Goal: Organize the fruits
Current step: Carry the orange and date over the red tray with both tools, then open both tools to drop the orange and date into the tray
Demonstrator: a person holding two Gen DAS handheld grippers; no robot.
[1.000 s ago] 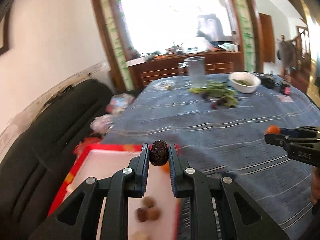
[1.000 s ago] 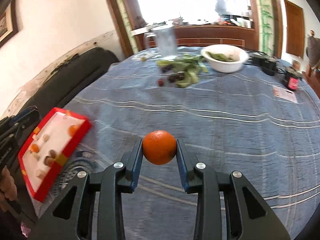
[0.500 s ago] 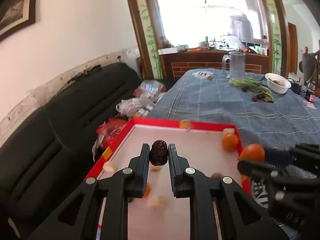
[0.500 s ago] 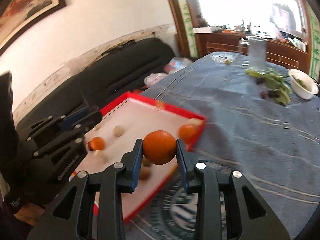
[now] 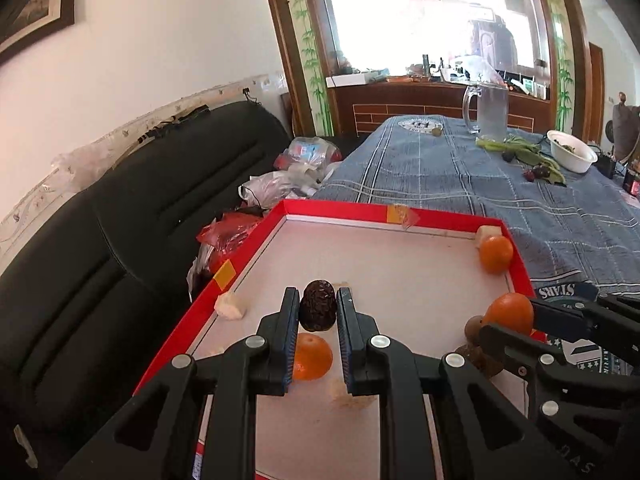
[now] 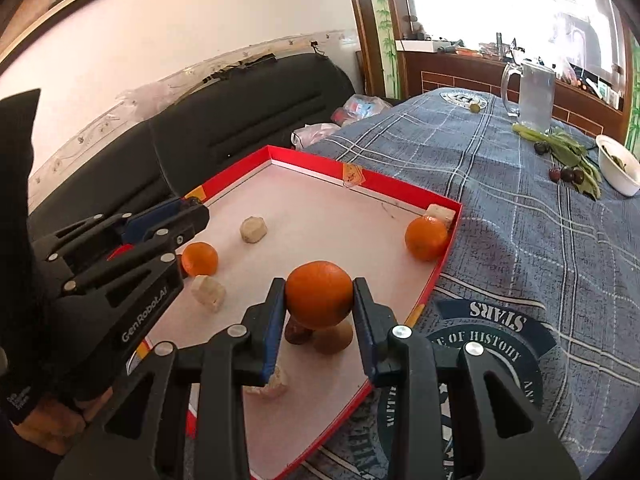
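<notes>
A red-rimmed tray (image 5: 340,211) (image 6: 400,190) with a white floor lies at the table's left edge. My left gripper (image 5: 318,312) is shut on a dark wrinkled date (image 5: 317,310) and holds it above the tray's middle. My right gripper (image 6: 319,300) is shut on an orange (image 6: 319,294) above the tray's near right side; it also shows in the left wrist view (image 5: 508,314). Two more oranges (image 6: 425,237) (image 6: 200,258) and several pale fruit chunks (image 6: 253,229) lie in the tray. Brown fruits (image 6: 332,340) sit under the held orange.
A blue plaid cloth (image 6: 520,208) covers the table. Far off stand a glass pitcher (image 6: 536,94), green leaves with dark cherries (image 6: 568,160) and a white bowl (image 6: 618,164). A black sofa (image 5: 120,220) with plastic bags (image 5: 296,168) lies left of the tray.
Both grippers have swung from over the open tablecloth to above the red tray, each still holding its fruit. The tray now fills the lower part of both views.
</notes>
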